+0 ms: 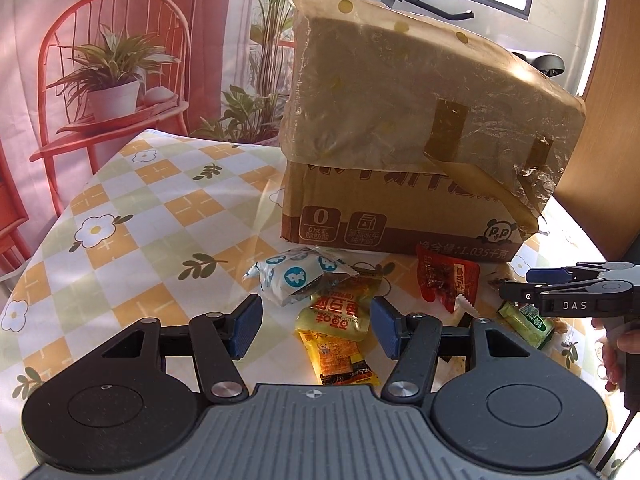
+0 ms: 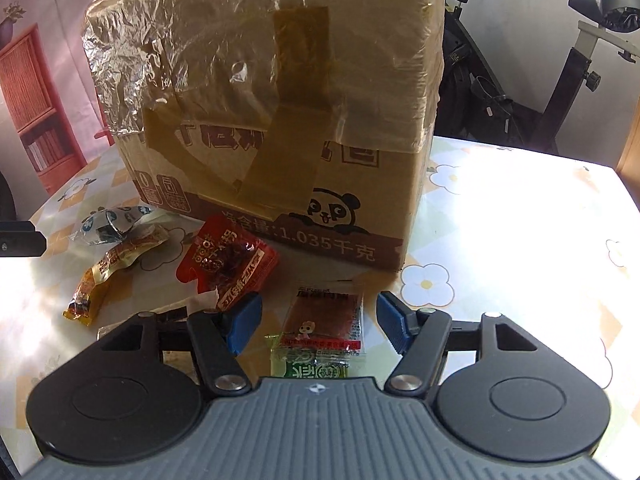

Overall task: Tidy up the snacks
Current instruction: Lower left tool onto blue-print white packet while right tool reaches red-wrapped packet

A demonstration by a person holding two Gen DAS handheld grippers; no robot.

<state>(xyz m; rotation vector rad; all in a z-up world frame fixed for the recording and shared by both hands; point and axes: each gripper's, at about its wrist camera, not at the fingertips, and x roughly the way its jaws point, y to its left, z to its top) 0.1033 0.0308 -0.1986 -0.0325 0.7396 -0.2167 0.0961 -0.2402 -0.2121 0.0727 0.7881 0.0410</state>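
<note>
- Table (image 1: pixel 132 200): covered by a checked cloth with a flower print.
- Cardboard box (image 2: pixel 280 128): stands on the table, upper part wrapped in crinkled film and tape.
- Left gripper (image 1: pixel 316 326): jaws spread, a yellow snack packet (image 1: pixel 336 344) lying between them on the cloth, pads not touching it.
- Right gripper (image 2: pixel 318 322): jaws spread, a brown snack packet (image 2: pixel 324 322) between them, lying over a green packet (image 2: pixel 304 366); no contact seen.
- Red packet (image 2: pixel 228 264) and white-and-blue packet (image 1: pixel 292 278): on the cloth just before the box.

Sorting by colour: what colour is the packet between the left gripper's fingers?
Yellow packet, red print; left wrist view shows it best.
</note>
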